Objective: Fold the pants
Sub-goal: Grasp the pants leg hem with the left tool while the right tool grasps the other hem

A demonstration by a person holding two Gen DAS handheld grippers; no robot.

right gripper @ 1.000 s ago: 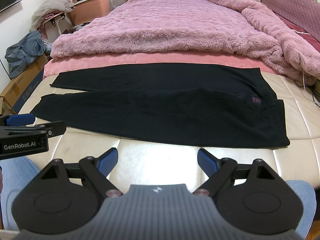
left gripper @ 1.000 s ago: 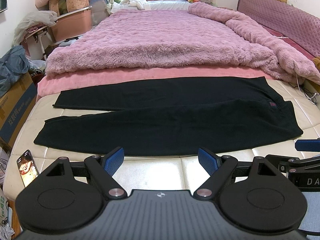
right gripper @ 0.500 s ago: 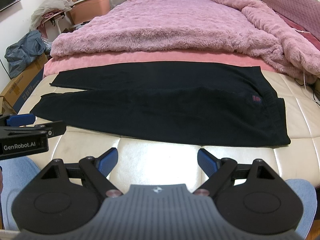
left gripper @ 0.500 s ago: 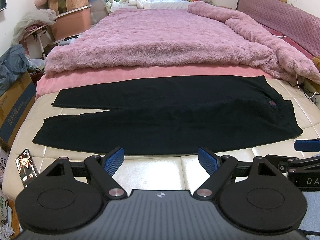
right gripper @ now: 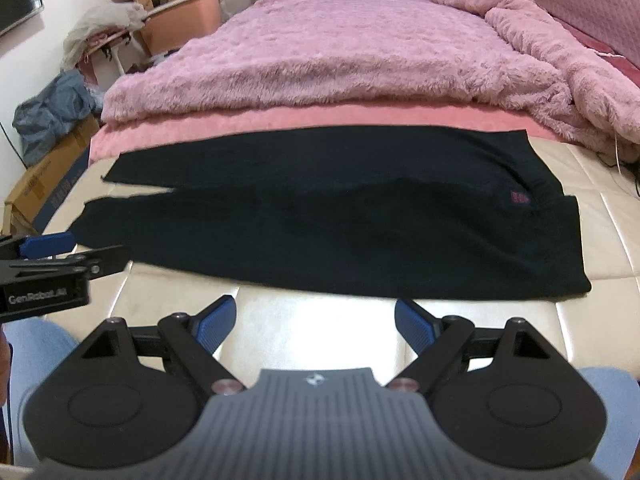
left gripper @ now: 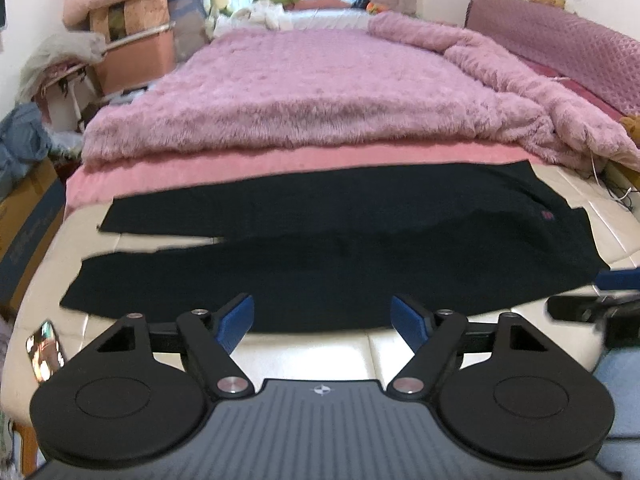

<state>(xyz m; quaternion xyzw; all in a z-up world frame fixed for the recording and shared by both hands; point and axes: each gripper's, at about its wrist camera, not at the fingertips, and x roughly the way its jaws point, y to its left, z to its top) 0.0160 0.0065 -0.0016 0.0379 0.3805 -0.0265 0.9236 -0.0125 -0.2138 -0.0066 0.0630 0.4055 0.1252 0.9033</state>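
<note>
black pants (left gripper: 360, 248) flat, unfolded on cream mattress (left gripper: 304, 348) | my left gripper (left gripper: 322, 316) just narrowing, nothing between pads | right gripper (right gripper: 316, 320) spread, empty | every fold left, I judge

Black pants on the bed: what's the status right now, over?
Left gripper open, jaws just narrowing slightly, nothing between them. Right gripper open, empty. Black pants flat and unfolded on the cream mattress, legs left, waistband right. Phone near the left corner, clear of the pants.
</note>
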